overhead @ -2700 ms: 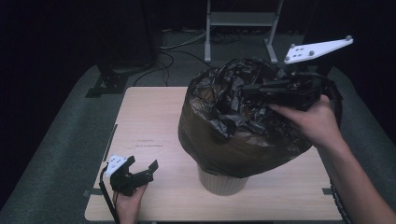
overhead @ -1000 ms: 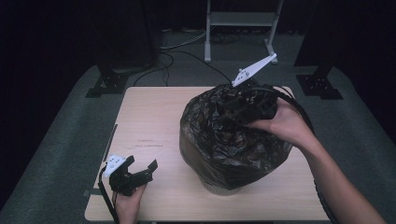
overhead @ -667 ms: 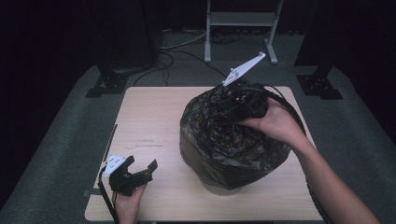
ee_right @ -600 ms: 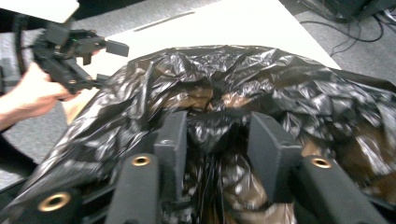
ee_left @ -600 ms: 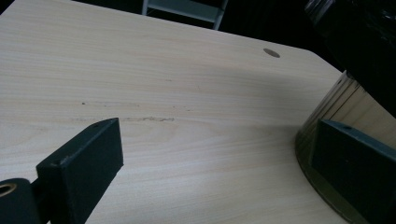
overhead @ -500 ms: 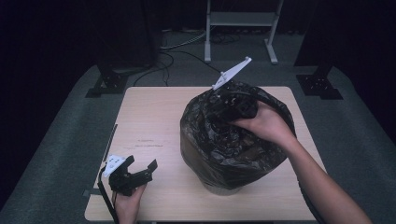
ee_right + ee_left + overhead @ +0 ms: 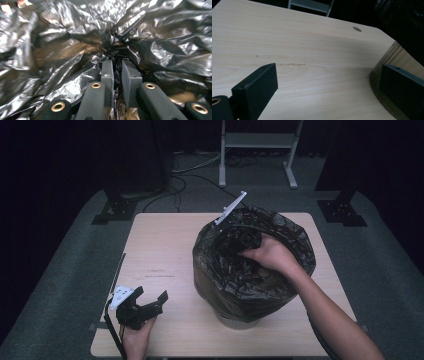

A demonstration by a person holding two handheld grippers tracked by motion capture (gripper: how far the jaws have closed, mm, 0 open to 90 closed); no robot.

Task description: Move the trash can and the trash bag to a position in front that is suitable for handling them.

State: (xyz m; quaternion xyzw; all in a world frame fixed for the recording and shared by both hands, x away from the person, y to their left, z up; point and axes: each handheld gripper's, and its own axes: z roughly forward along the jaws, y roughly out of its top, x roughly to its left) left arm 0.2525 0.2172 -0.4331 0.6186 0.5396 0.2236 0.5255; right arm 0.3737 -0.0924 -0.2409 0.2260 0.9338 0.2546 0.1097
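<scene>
My right gripper [image 7: 117, 65] sits deep inside the black bag [image 7: 235, 285], jaws just closing on a fold; left gripper [image 7: 150, 305] gapes, far off

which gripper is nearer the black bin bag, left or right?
Right. The right gripper is down inside the black bin bag, its jaws just closing, film pinched between them. The left gripper rests open on the table, apart from the bag.

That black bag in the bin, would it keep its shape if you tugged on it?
Probably not. The black bag is thin and heavily creased, so it likely flops and stretches. The right gripper, whose jaws have just been closing, pinches a fold of it. Its glossy film may slip.
</scene>
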